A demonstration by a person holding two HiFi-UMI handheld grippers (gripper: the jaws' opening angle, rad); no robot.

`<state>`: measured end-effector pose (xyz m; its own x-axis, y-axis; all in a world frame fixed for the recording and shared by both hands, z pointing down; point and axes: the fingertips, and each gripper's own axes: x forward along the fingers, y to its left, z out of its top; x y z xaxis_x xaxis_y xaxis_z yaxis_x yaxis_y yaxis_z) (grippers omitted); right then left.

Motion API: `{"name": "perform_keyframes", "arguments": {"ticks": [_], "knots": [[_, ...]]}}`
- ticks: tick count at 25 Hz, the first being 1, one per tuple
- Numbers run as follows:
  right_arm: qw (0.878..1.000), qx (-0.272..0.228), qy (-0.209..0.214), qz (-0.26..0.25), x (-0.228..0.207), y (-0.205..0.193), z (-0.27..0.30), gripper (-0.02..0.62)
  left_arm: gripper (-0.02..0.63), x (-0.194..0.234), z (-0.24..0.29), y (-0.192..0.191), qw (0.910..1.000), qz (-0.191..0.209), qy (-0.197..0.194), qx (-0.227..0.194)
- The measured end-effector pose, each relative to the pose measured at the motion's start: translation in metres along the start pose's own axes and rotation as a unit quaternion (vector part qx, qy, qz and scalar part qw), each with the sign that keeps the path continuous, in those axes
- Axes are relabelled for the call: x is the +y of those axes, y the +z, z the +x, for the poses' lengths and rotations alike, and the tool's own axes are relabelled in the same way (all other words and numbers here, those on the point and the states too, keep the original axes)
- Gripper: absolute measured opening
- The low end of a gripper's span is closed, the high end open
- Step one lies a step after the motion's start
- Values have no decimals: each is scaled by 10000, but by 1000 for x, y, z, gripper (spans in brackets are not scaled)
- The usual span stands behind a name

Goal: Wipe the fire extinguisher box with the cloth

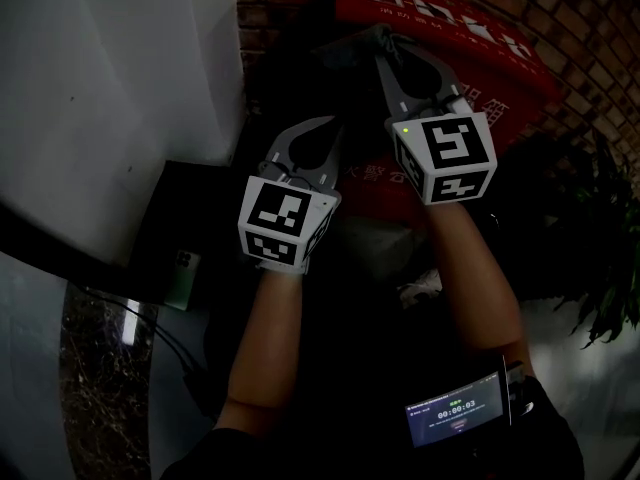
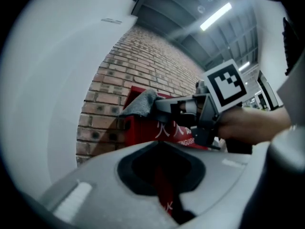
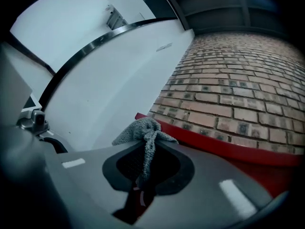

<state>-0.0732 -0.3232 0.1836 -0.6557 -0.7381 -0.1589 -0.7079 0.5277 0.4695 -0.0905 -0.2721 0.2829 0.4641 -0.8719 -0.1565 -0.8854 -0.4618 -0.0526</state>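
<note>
The red fire extinguisher box (image 1: 440, 18) stands against a brick wall, at the top of the dim head view. My right gripper (image 1: 383, 48) reaches to the box's upper left corner and is shut on a grey cloth (image 1: 355, 46). In the right gripper view the cloth (image 3: 143, 130) bunches over the tips of the right gripper (image 3: 145, 144) and hangs between the jaws, resting at the box's red top edge (image 3: 219, 142). My left gripper (image 1: 330, 128) hangs lower, in front of the box, shut and empty. The left gripper view shows the left gripper (image 2: 159, 143) below the cloth (image 2: 140, 103) and box (image 2: 143, 128).
A white curved wall (image 1: 120, 68) rises close on the left, and the brick wall (image 1: 580, 28) runs behind the box. A leafy plant (image 1: 605, 238) stands at the right. A green phone-like device (image 1: 182, 276) lies on a dark ledge at the left, with a cable (image 1: 150, 333) below it.
</note>
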Motion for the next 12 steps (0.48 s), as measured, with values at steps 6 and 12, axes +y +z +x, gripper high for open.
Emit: {"name": "perform_keyframes", "arguments": {"ticks": [6, 12], "knots": [[9988, 42, -481, 42, -36, -17, -30, 32, 3, -28, 12, -20, 9990, -175, -394, 108], [9941, 171, -1061, 122, -98, -43, -77, 32, 3, -64, 22, -20, 9975, -58, -708, 62]]}}
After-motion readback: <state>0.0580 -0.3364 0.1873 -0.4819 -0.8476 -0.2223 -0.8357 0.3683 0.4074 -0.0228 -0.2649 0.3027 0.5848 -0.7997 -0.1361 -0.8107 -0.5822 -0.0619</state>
